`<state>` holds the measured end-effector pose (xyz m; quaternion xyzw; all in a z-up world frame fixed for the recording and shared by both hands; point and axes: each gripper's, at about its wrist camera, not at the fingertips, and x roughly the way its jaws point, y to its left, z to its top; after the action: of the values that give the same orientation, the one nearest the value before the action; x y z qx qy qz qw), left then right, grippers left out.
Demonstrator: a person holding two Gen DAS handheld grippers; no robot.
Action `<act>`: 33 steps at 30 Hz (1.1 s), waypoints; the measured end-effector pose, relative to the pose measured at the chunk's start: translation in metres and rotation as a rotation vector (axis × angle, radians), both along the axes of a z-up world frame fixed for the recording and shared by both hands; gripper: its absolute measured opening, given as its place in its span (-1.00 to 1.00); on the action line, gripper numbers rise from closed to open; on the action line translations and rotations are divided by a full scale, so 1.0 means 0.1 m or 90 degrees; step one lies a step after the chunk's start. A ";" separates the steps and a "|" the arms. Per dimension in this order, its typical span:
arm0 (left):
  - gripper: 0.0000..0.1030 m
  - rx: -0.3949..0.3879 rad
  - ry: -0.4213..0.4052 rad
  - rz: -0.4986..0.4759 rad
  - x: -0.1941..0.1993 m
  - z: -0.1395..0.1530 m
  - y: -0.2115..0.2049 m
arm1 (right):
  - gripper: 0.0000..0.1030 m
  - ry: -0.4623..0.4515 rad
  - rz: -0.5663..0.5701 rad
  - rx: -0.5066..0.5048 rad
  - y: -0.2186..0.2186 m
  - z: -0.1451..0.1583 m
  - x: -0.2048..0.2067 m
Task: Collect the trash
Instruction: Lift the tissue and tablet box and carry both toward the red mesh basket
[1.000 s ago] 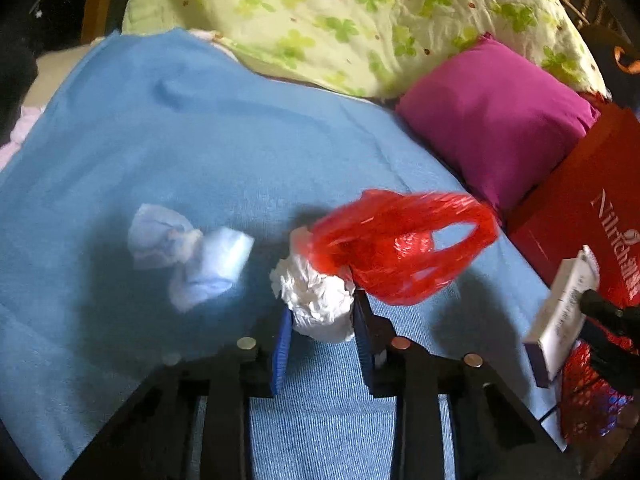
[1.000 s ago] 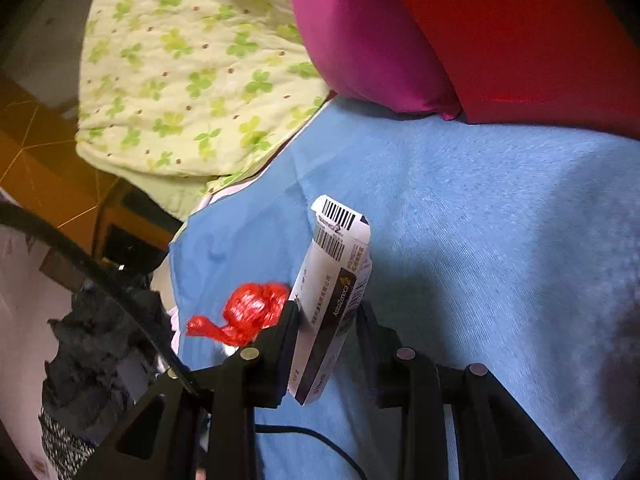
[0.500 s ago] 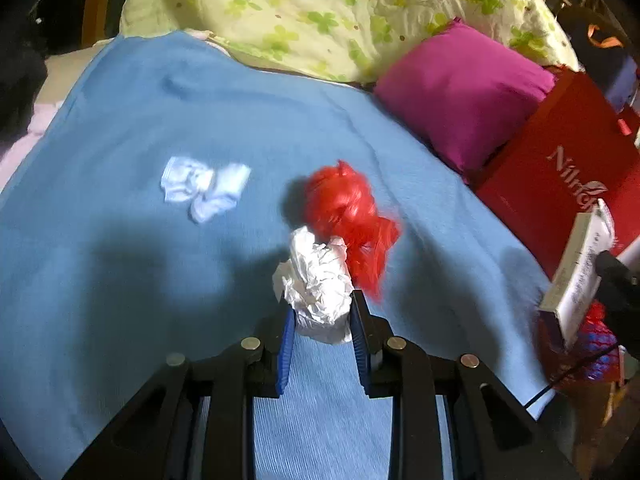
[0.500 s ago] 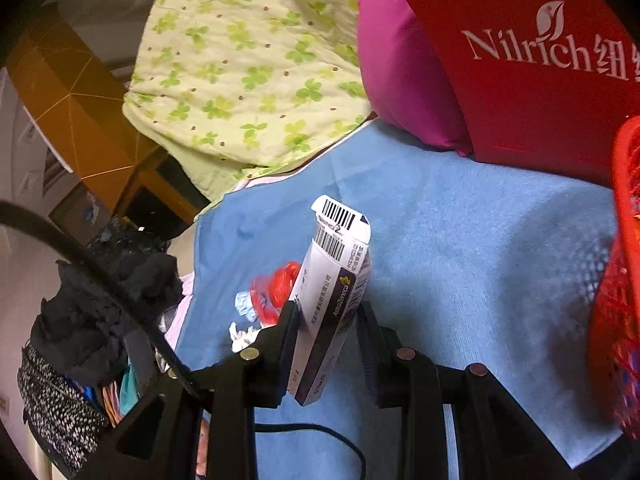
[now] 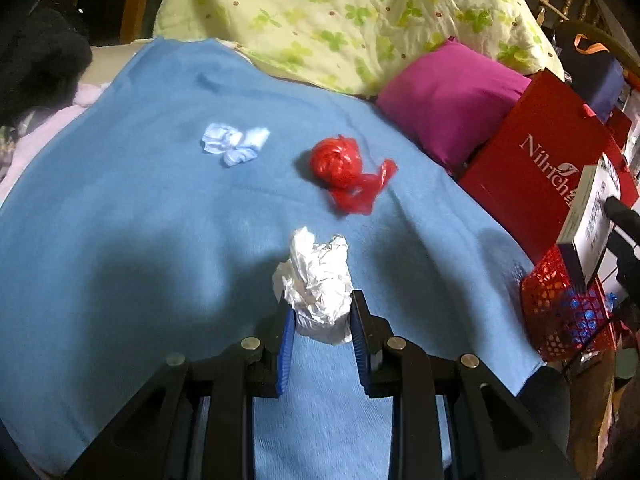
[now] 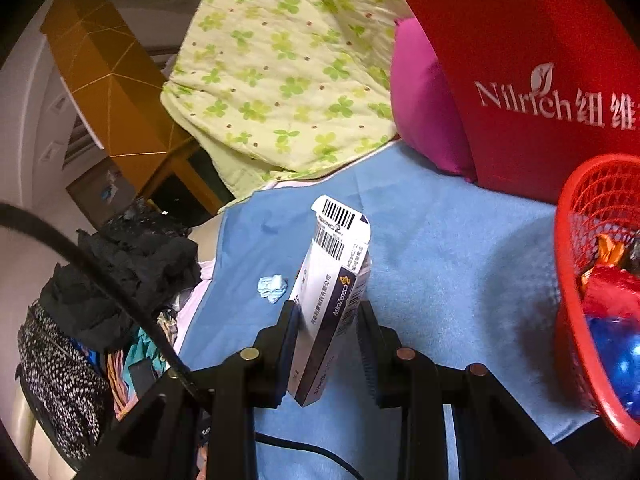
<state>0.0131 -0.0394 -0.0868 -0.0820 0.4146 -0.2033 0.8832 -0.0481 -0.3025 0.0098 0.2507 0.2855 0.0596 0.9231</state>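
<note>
My left gripper (image 5: 320, 312) is shut on a crumpled white paper wad (image 5: 316, 280), held above the blue blanket (image 5: 140, 220). A red plastic bag (image 5: 344, 168) and a pale blue crumpled tissue (image 5: 234, 144) lie on the blanket beyond it. My right gripper (image 6: 328, 320) is shut on a white and purple medicine box (image 6: 332, 288) with barcodes, held upright beside a red mesh basket (image 6: 576, 240) that holds wrappers. The box (image 5: 588, 220) and the basket (image 5: 560, 312) also show at the right of the left wrist view.
A magenta pillow (image 5: 448, 96), a red Nilrich bag (image 5: 540, 160) and a green clover quilt (image 5: 340, 12) border the blanket at the back and right. Dark clothes (image 6: 120, 272) pile up left of the bed. A black cable (image 6: 120, 300) crosses the right wrist view.
The red bag slipped off my left gripper and now lies on the blanket. The left gripper rose and pulled back with the paper wad. The right gripper carried the box to the red basket.
</note>
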 end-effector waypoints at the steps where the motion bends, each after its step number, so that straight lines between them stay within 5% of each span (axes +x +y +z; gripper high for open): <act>1: -0.46 0.004 -0.005 0.003 -0.06 0.03 -0.01 | -0.38 -0.005 0.003 -0.006 0.02 0.03 -0.03; 14: -0.46 0.111 -0.107 0.019 -0.65 0.73 -0.20 | -0.38 -0.062 0.021 -0.017 0.04 0.24 -0.40; 26: -0.46 0.114 -0.179 0.008 -1.07 1.19 -0.40 | -0.38 -0.126 0.039 -0.002 -0.04 0.40 -0.75; 33: -0.46 0.124 -0.184 0.009 -1.12 1.19 -0.47 | -0.38 -0.139 0.041 0.004 -0.03 0.38 -0.77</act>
<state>-0.0990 -0.0864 0.0326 0.0312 0.3005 -0.1654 0.9388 -0.1254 -0.3053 0.0476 0.2359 0.1911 0.1171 0.9456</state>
